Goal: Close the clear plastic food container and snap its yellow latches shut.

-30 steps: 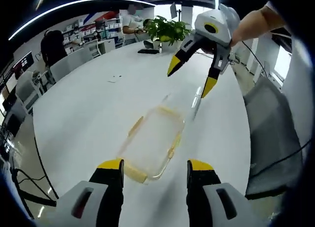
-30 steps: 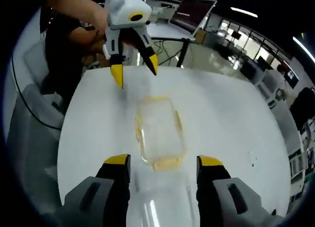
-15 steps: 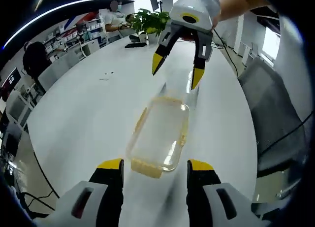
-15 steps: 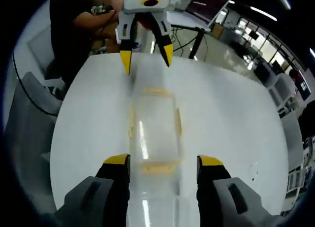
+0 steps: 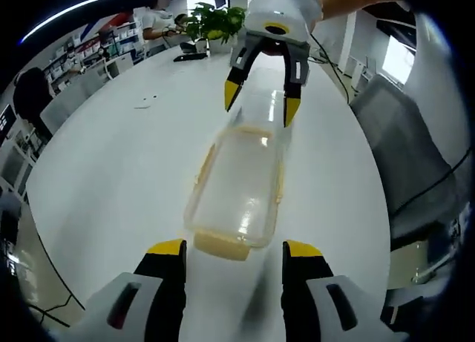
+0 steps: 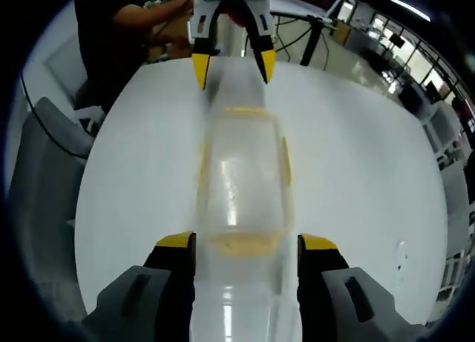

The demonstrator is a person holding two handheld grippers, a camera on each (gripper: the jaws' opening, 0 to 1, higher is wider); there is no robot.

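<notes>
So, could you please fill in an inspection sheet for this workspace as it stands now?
Surface: large white oval table.
Job's things: clear plastic food container with yellow latches, lying between the two grippers.
Clutter: small dark object and potted green plant at the far end.
Grippers: left gripper open; right gripper open; neither holds anything.
Cables: black cable over a grey chair.
Surroundings: office with shelves and seated people.

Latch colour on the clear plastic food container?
Yellow latches on the clear plastic food container; clearest in left gripper view.

Clear yellow-latched container (image 5: 241,190) flat on table (image 5: 119,164)
</notes>
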